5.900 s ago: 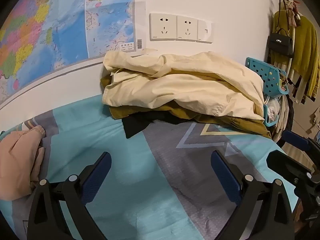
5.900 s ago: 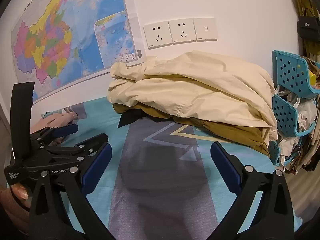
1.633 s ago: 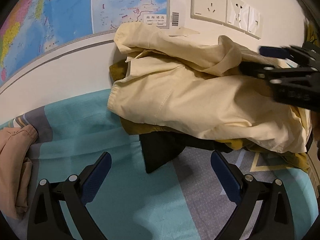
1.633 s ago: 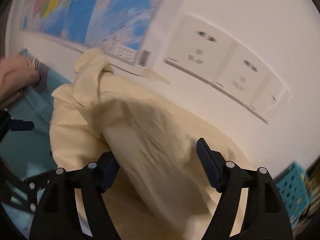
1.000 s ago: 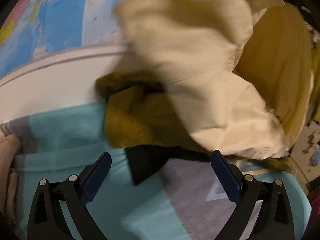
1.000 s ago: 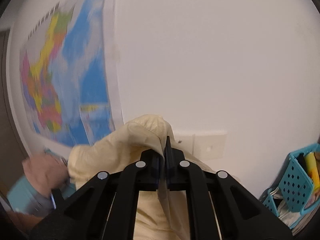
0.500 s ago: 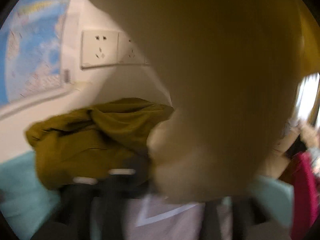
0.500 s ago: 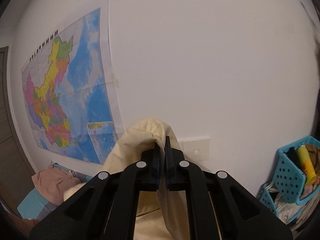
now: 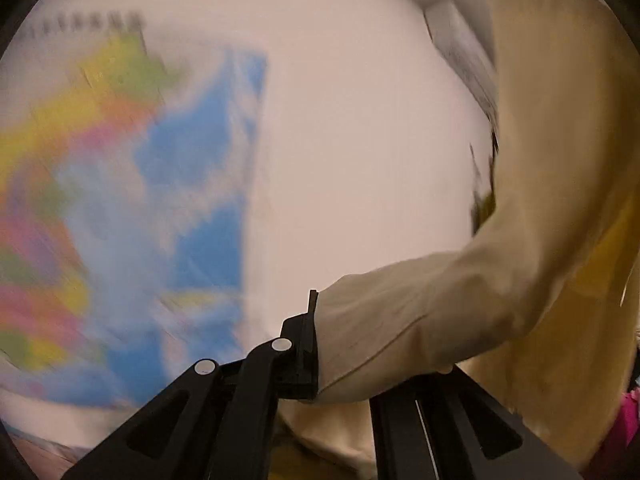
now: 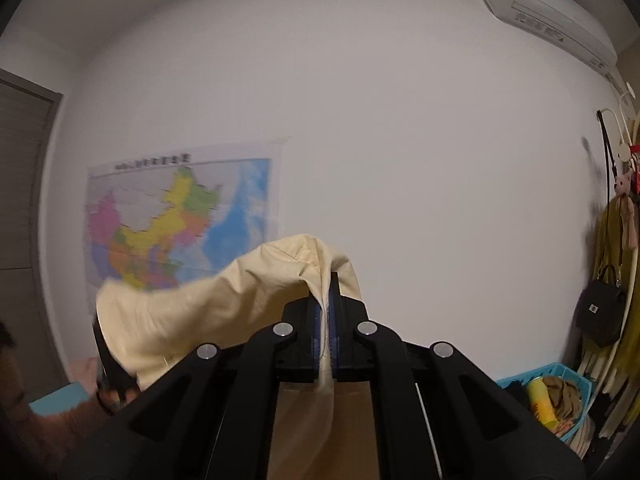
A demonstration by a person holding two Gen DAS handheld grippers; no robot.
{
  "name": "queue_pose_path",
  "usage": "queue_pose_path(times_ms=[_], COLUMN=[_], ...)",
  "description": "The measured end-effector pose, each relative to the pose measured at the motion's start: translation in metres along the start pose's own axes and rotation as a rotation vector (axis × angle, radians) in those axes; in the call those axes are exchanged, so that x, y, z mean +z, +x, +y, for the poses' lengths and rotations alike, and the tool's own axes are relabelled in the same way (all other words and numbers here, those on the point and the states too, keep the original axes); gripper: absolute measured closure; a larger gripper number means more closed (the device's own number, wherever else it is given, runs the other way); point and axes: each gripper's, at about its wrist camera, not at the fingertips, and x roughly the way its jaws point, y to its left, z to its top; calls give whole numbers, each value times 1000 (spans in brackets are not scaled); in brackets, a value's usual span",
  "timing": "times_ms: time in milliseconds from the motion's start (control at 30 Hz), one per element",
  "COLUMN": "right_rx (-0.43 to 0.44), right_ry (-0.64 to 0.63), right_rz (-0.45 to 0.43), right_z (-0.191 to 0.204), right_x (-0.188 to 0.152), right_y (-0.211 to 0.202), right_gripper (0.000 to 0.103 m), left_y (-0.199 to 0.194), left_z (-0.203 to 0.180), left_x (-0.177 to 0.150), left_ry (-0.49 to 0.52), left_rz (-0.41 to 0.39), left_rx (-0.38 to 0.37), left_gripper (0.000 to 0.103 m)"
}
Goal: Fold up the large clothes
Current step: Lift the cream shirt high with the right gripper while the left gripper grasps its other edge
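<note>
A large cream-coloured garment (image 10: 224, 300) is held up in the air in front of the wall. My right gripper (image 10: 329, 280) is shut on a fold of its upper edge, and cloth hangs down between the jaws. My left gripper (image 9: 316, 312) is shut on another part of the same garment (image 9: 440, 308), which stretches to the right and drapes down. In the right wrist view the left gripper (image 10: 108, 356) shows at the lower left, at the far end of the cloth. The left wrist view is blurred.
A coloured wall map (image 10: 172, 228) hangs on the white wall. An air conditioner (image 10: 540, 8) is at the top right. Hanging clothes and a black bag (image 10: 600, 312) are at the right, above a blue basket (image 10: 552, 392).
Both grippers have risen with the cream garment, lifting it off the pile on the bed. The left gripper has closed on the cloth. The views now face the upper wall.
</note>
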Motion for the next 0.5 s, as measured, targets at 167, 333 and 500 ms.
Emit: queue_pose_path(times_ms=[167,333,500], right_rx=[145,347,528], right_ry=[42,78,98], right_rz=[5,17,10], right_z=[38,85,125], right_x=[-23,-57,-72], right_y=[-38,-64,-72], right_gripper=[99,99,99], left_y=[-113,-227,-302], left_z=[3,9,16], left_x=[46,62,72], left_ry=[115,219,247], left_rz=[-91,-98,-41], left_rx=[183,377,527], left_gripper=[100,100,100])
